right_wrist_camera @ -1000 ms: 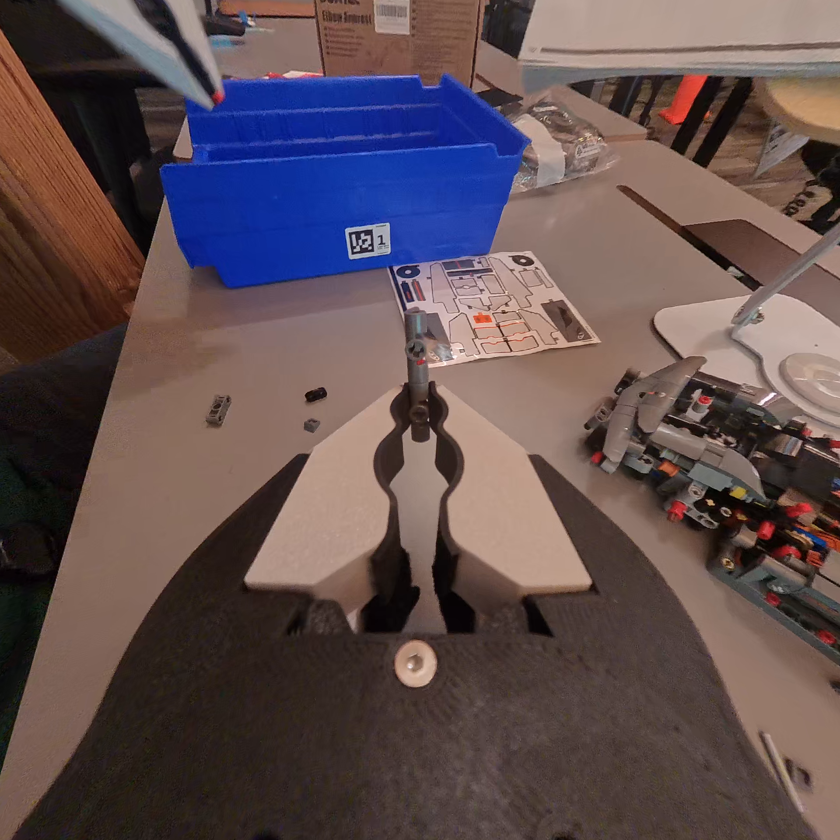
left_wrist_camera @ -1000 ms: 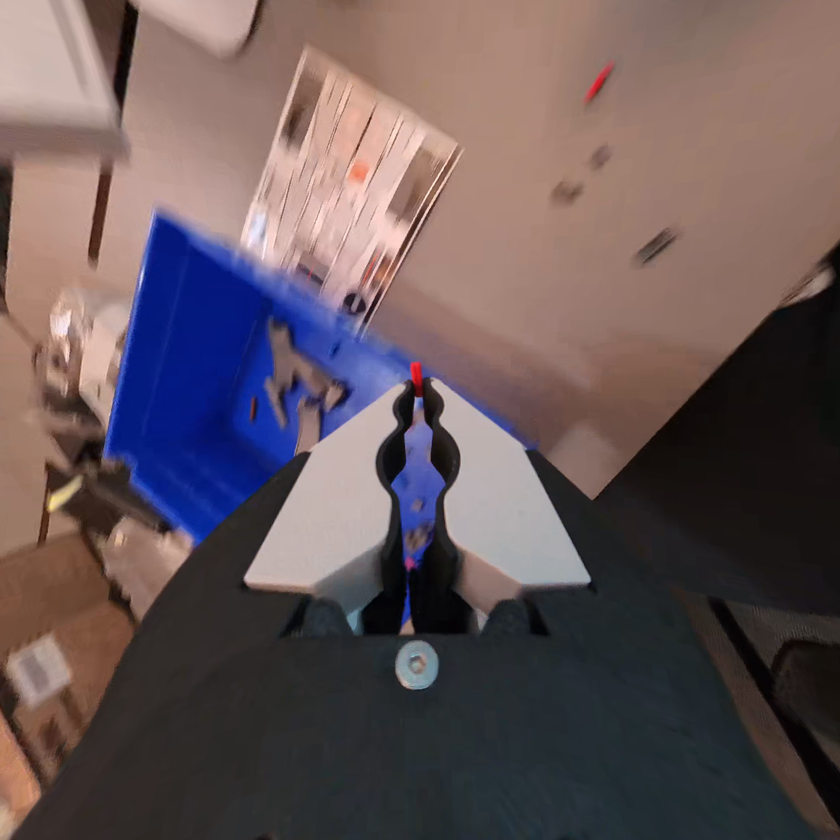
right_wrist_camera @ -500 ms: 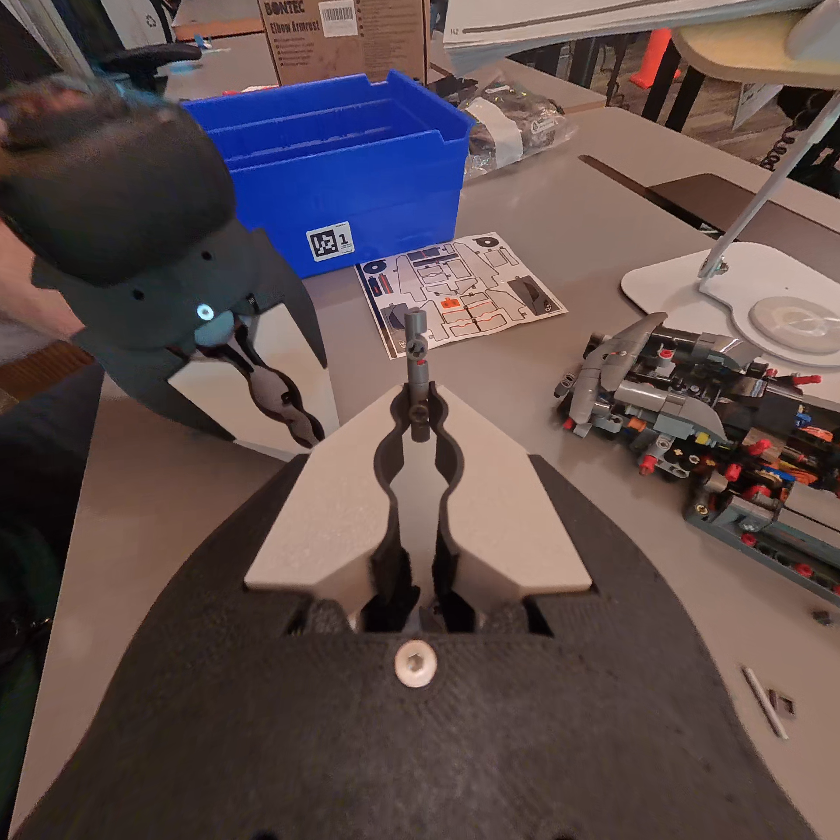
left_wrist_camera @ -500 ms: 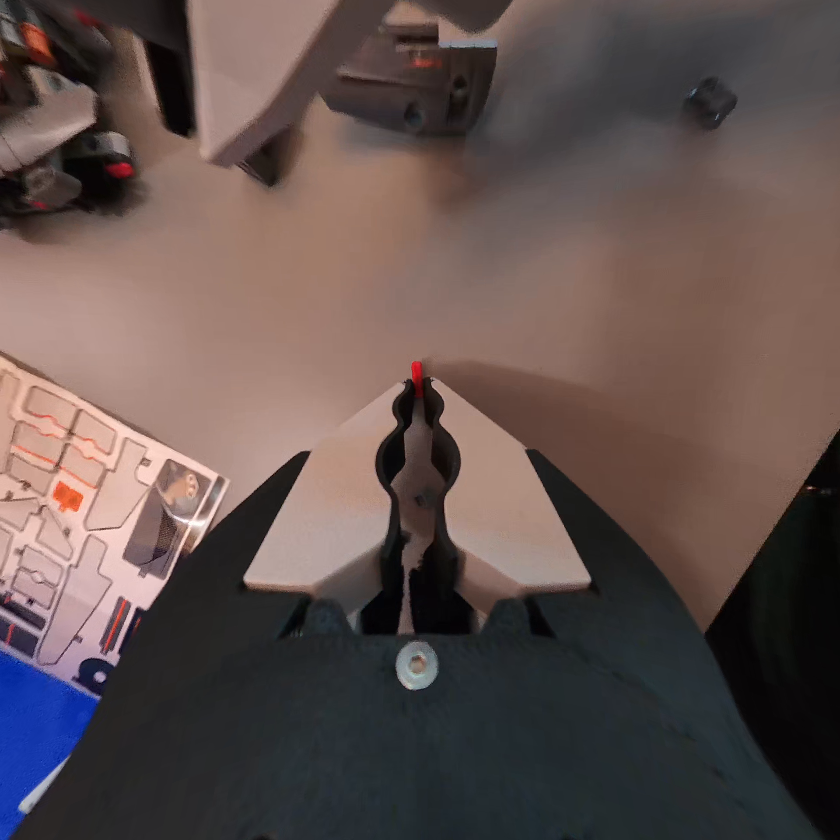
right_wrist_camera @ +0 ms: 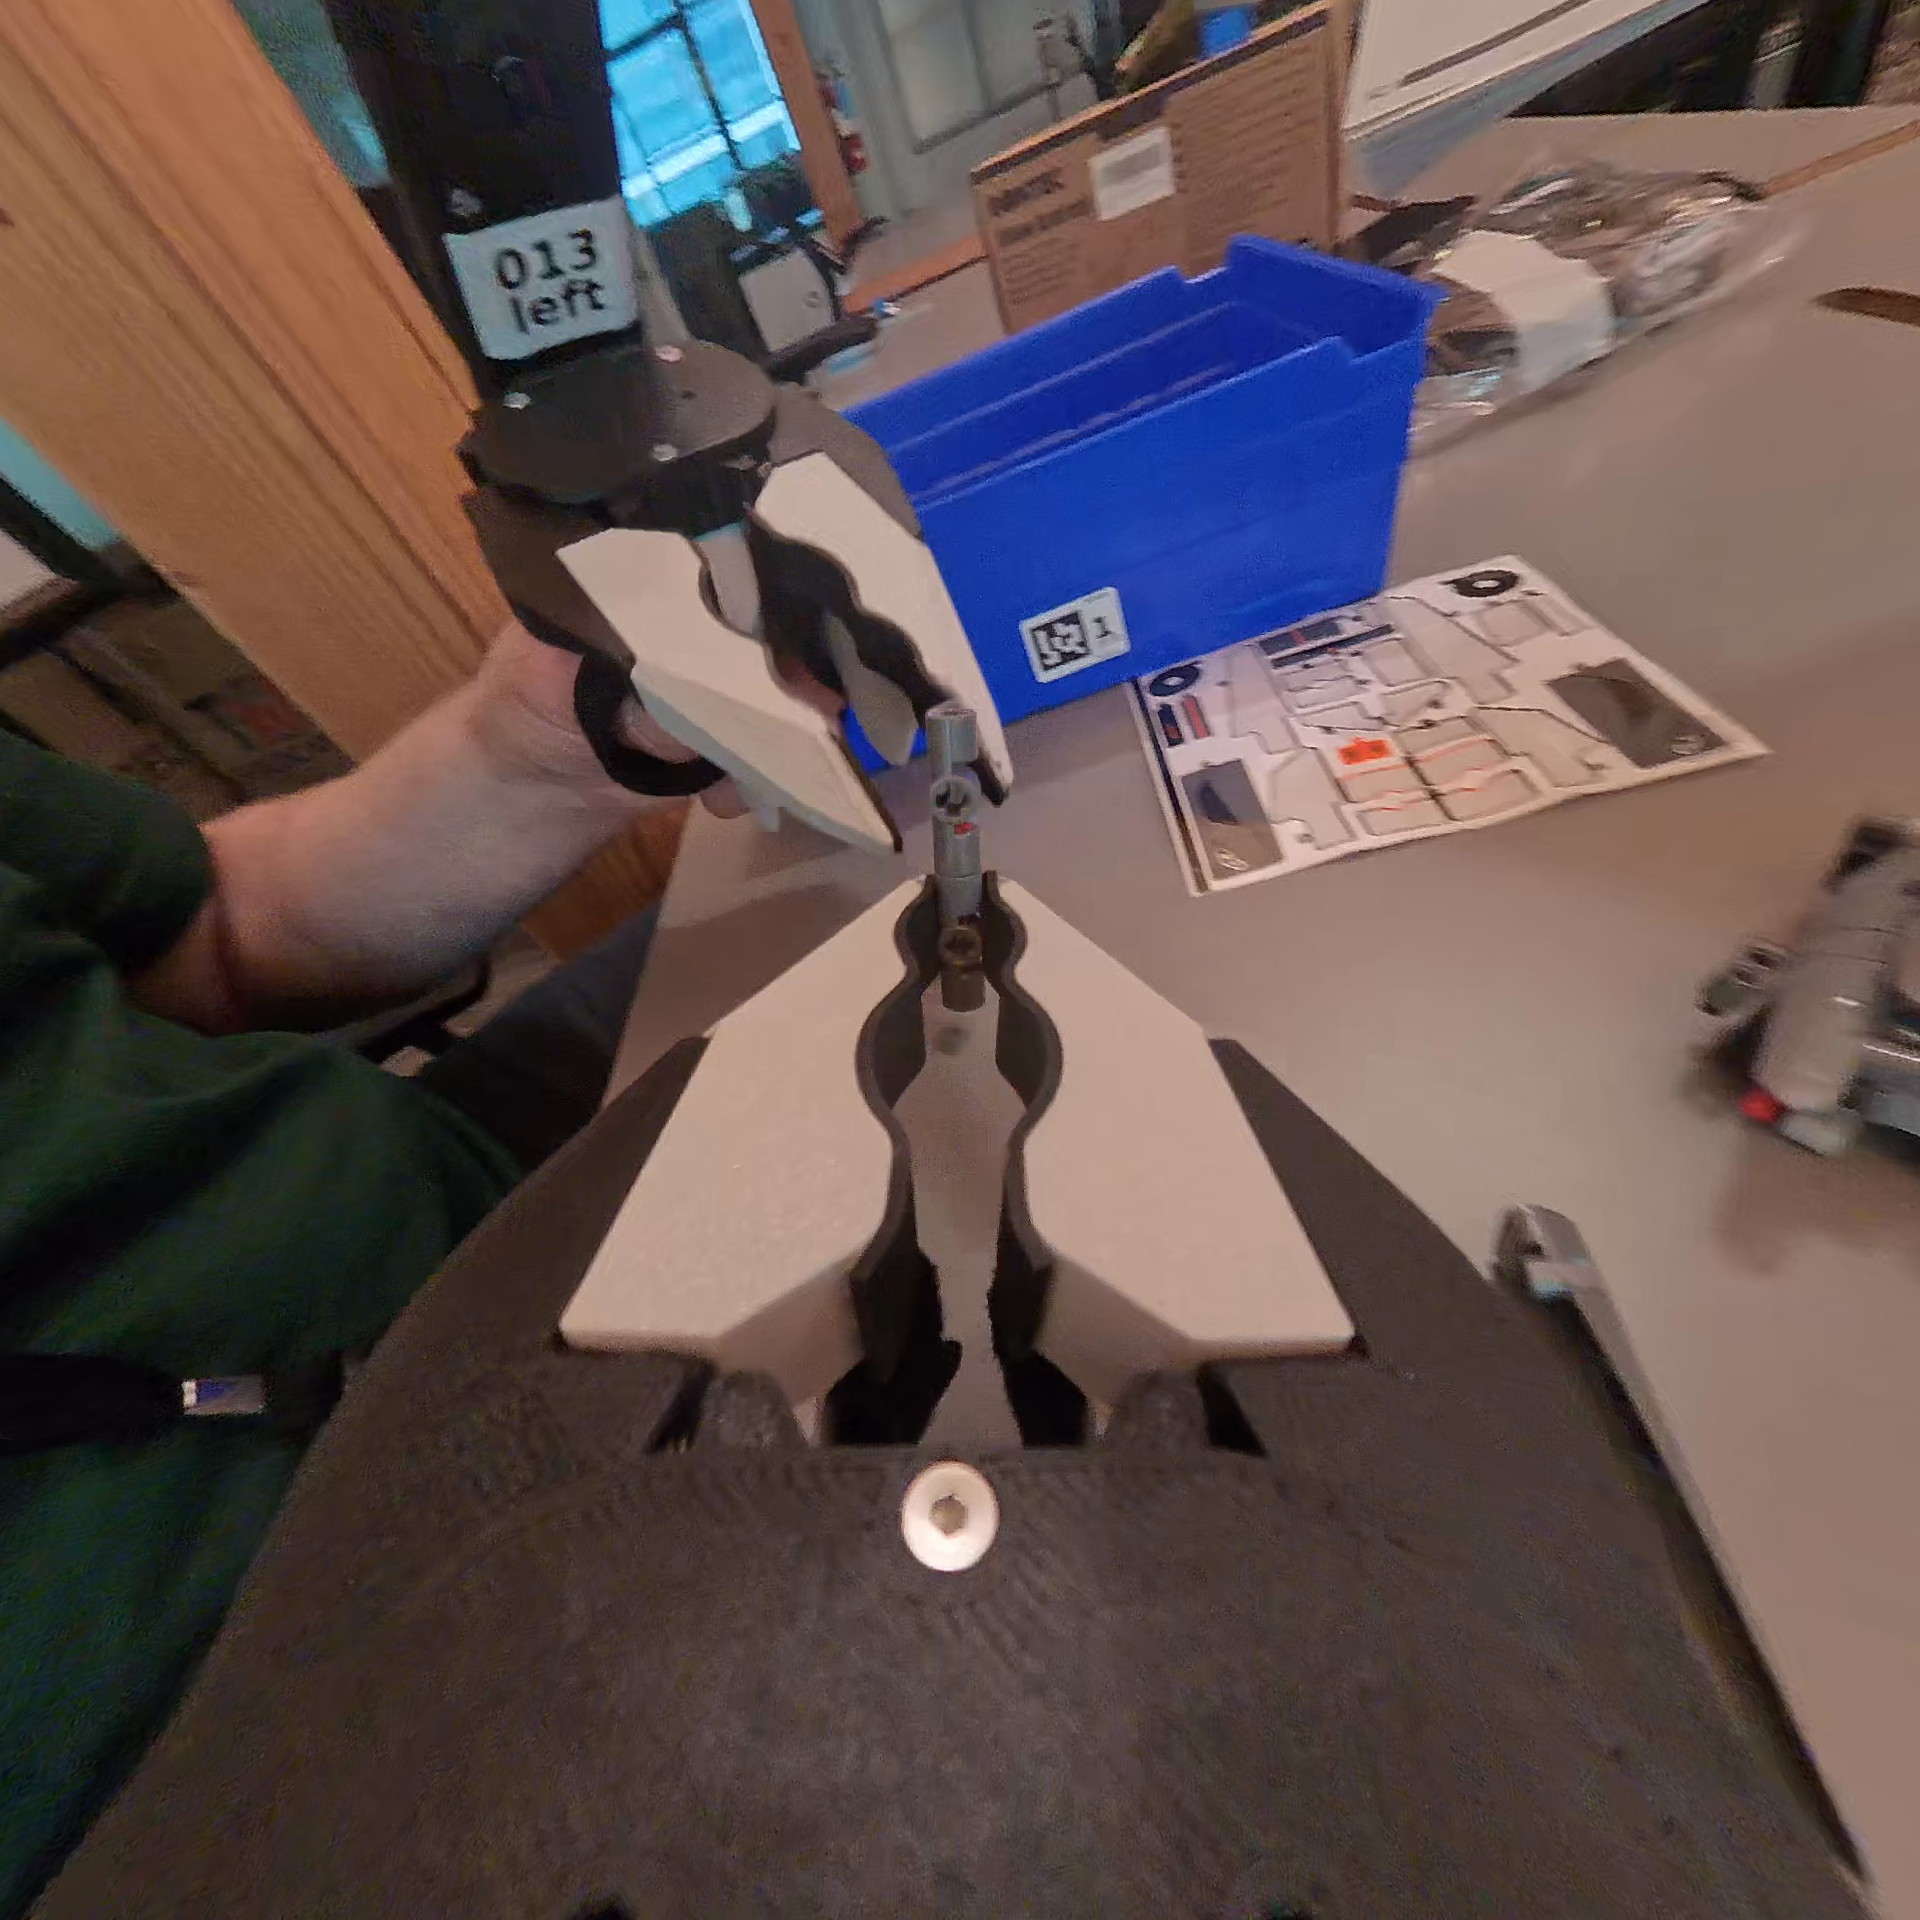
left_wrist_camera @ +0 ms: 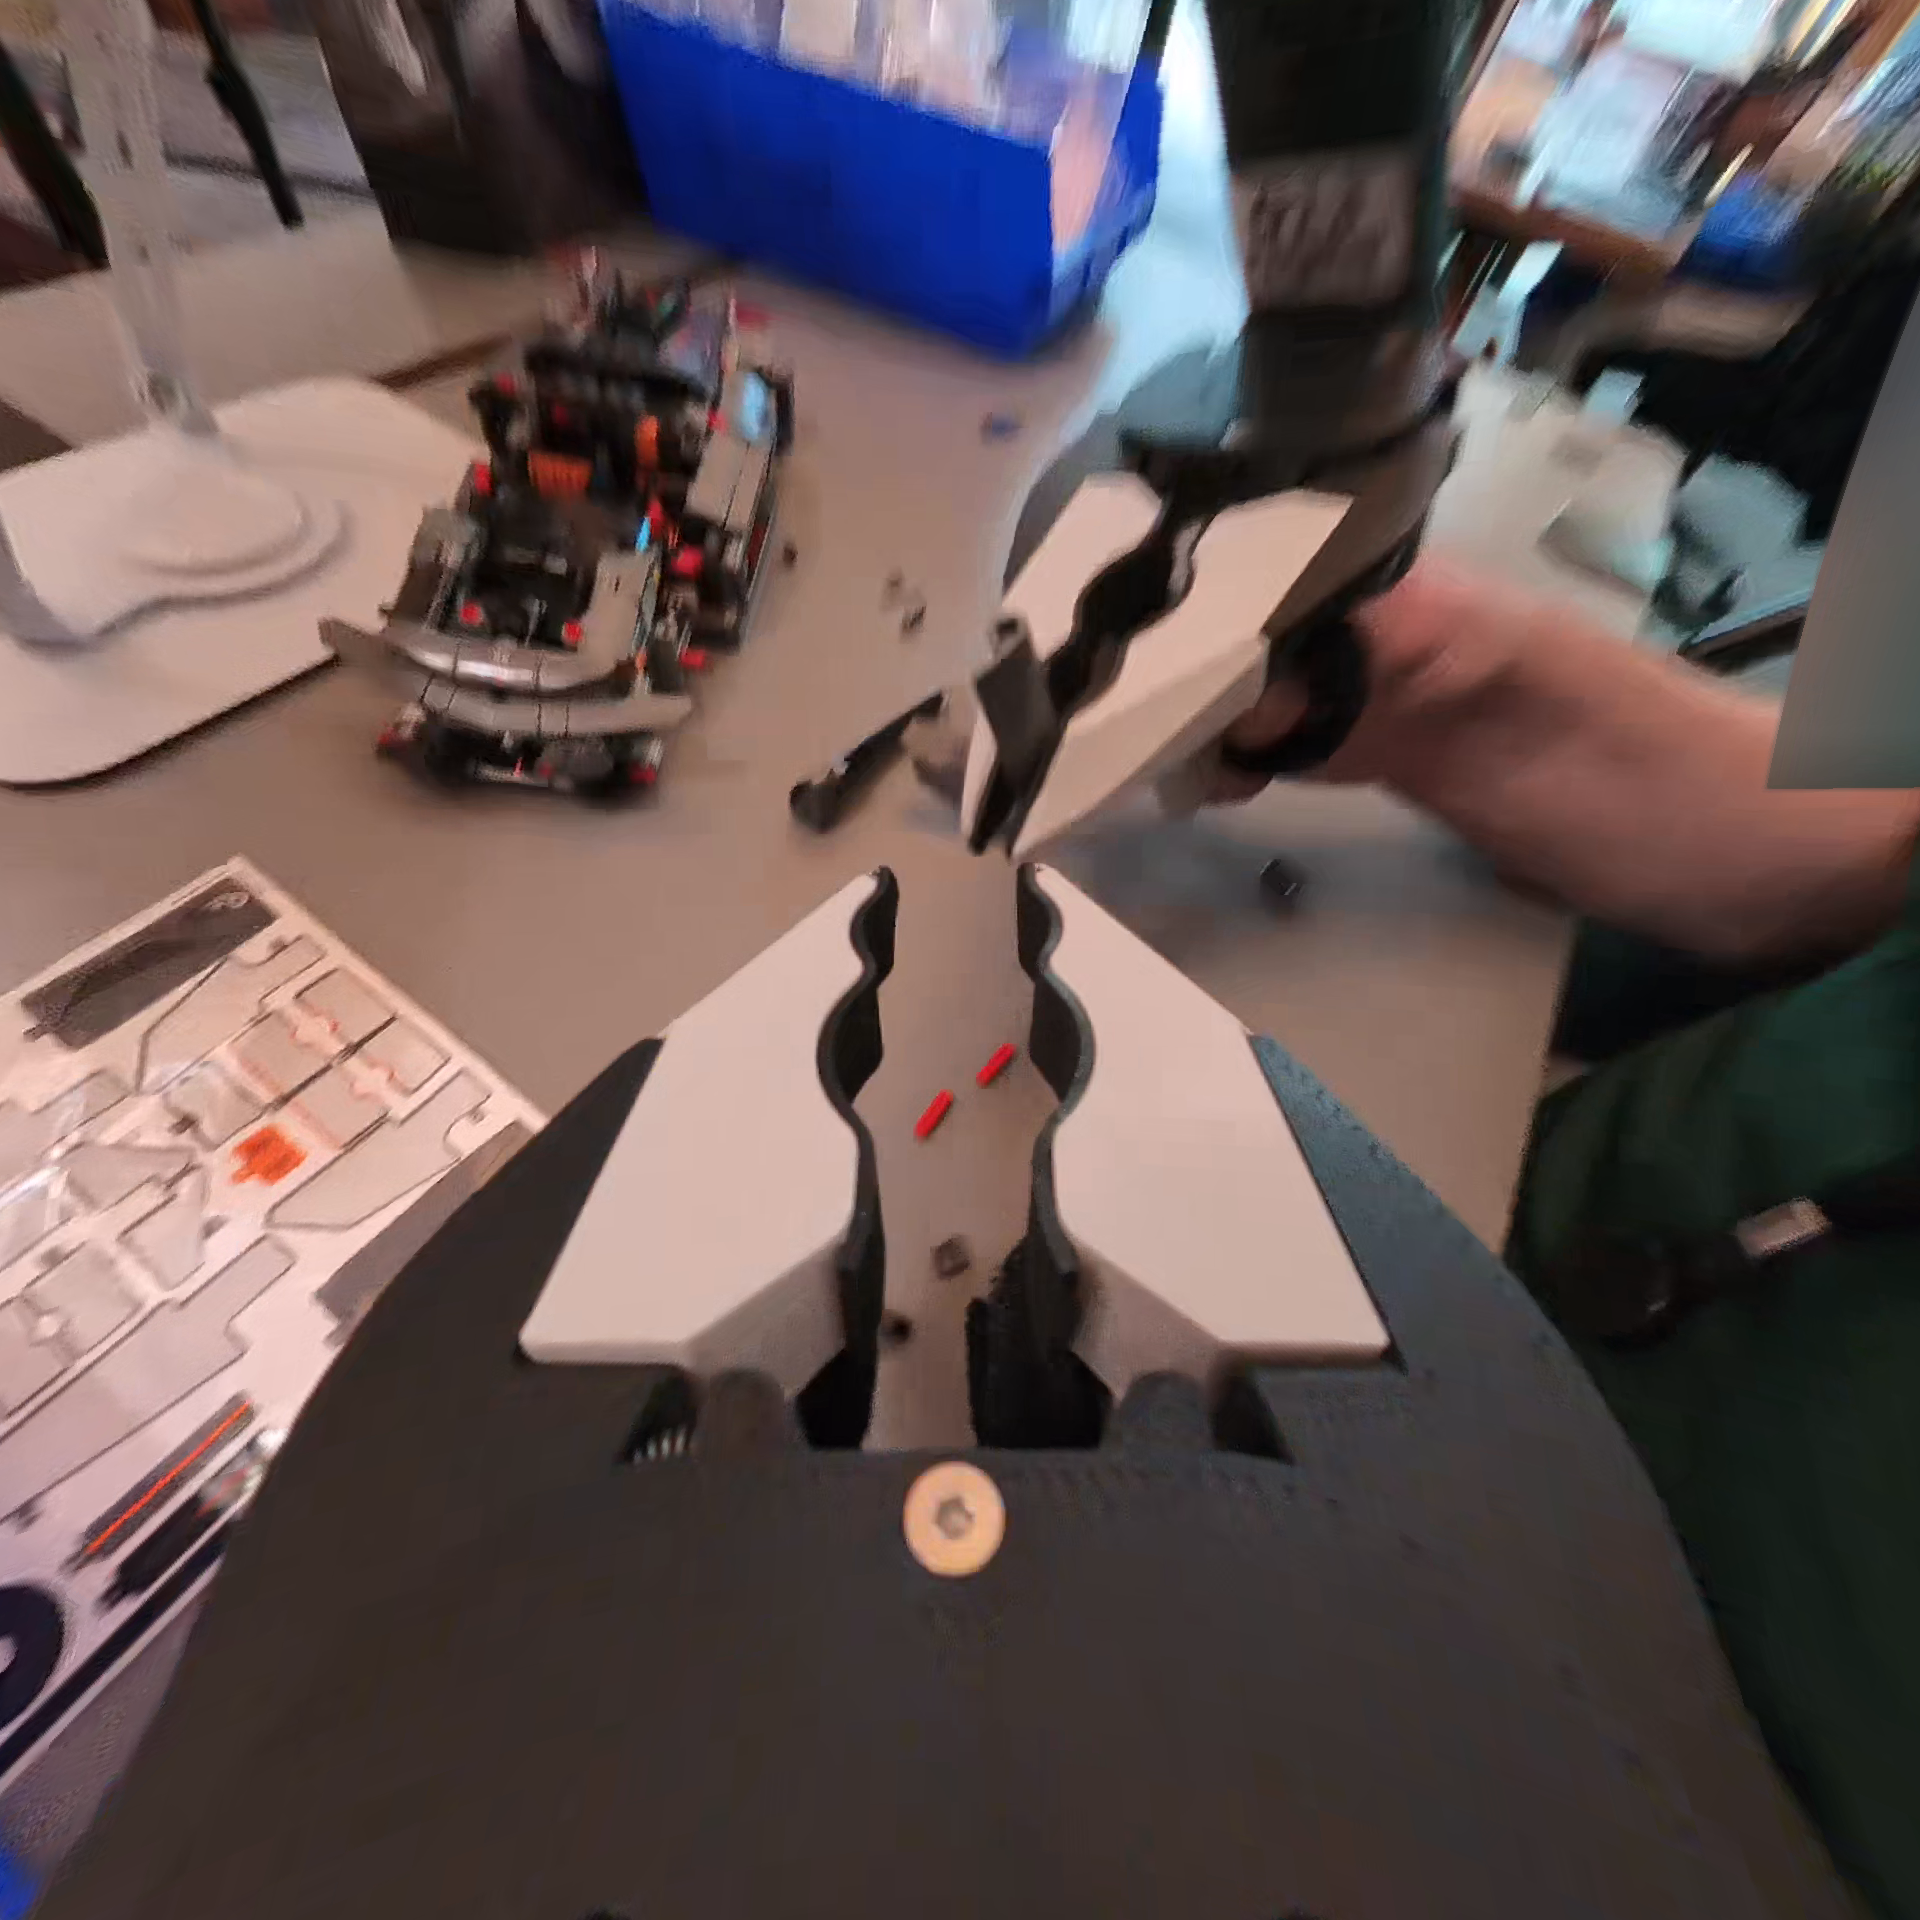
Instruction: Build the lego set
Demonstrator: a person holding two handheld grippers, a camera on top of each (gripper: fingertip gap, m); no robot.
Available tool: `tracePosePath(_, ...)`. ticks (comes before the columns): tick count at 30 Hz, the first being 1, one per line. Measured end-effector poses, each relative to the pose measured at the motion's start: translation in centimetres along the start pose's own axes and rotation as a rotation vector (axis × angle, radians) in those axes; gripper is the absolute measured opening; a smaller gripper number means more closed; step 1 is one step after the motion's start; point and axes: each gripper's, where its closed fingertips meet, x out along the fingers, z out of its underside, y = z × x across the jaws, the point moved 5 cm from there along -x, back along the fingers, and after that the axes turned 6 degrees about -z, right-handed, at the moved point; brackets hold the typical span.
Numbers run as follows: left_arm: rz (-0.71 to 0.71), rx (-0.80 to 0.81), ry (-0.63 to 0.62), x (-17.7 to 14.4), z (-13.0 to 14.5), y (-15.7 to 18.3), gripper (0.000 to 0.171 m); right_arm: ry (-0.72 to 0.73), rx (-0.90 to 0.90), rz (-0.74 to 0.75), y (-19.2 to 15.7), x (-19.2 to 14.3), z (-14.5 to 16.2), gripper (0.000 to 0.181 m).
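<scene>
While its jaws stand spread with nothing between them, the left gripper in the left wrist view looks down over the grey table, where 2 small red pins lie loose in the gap below. Just ahead of its tips hangs the right gripper, tilted down toward it in a person's hand; blur hides what that one carries. Farther left sits the partly built lego model, beside a white lamp base, and the sticker sheet lies flat at the near left, probably kept within reach. A blue bin stands at the back; its contents cannot be seen from here.

In the right wrist view, the right gripper pinches a slim grey rod assembly by its lower end, holding it upright, likely so its free top is offered for joining. The left gripper comes in from the left, open, its tips either side of the rod's top, though contact is unclear. Behind them, the blue bin shows ribbed inner walls but no visible parts. A cardboard box stands beyond it.
</scene>
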Motion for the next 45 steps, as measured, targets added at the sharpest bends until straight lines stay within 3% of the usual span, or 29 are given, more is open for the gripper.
tracePosePath(3,0.085,-0.073,0.101,-0.5,-0.6,0.5,0.02,0.008,0.035,-0.09,-0.8,0.8,-0.1,0.004)
tracePosePath(8,0.203,-0.104,0.151,-0.1,-0.9,1.7,0.012,-0.062,0.049,-0.172,-1.9,2.3,0.4,0.004)
tracePosePath(13,0.227,-0.112,0.199,-0.1,-1.3,1.7,0.006,-0.04,0.06,-0.195,-2.2,2.5,-0.1,0.004)
tracePosePath(22,0.233,-0.167,0.299,-1.5,-1.6,0.9,0.005,-0.019,-0.011,-0.108,-2.4,2.5,-1.1,0.005)
tracePosePath(27,0.255,-0.211,0.365,-2.2,-1.4,0.6,0.009,0.086,0.045,-0.153,-2.3,2.5,-2.1,0.004)
tracePosePath(34,0.24,-0.22,0.379,-2.5,-1.0,0.4,0.004,0.09,0.045,-0.126,-2.4,2.9,-2.0,0.007)
tracePosePath(35,0.238,-0.22,0.379,-2.6,-1.0,0.3,0.004,0.077,0.041,-0.116,-2.3,2.7,-2.0,0.016)
tracePosePath(37,0.231,-0.236,0.389,-3.1,-0.9,0.0,0.004,0.008,0.013,-0.072,-1.9,1.9,-1.3,0.016)
tracePosePath(42,0.196,-0.245,0.305,-3.1,0.8,-0.6,0.004,-0.419,-0.192,0.147,0.1,0.8,3.6,0.013)
tracePosePath(45,0.17,-0.266,0.28,-3.0,1.6,-1.1,0.004,-0.551,-0.214,0.182,0.6,1.5,5.3,0.013)
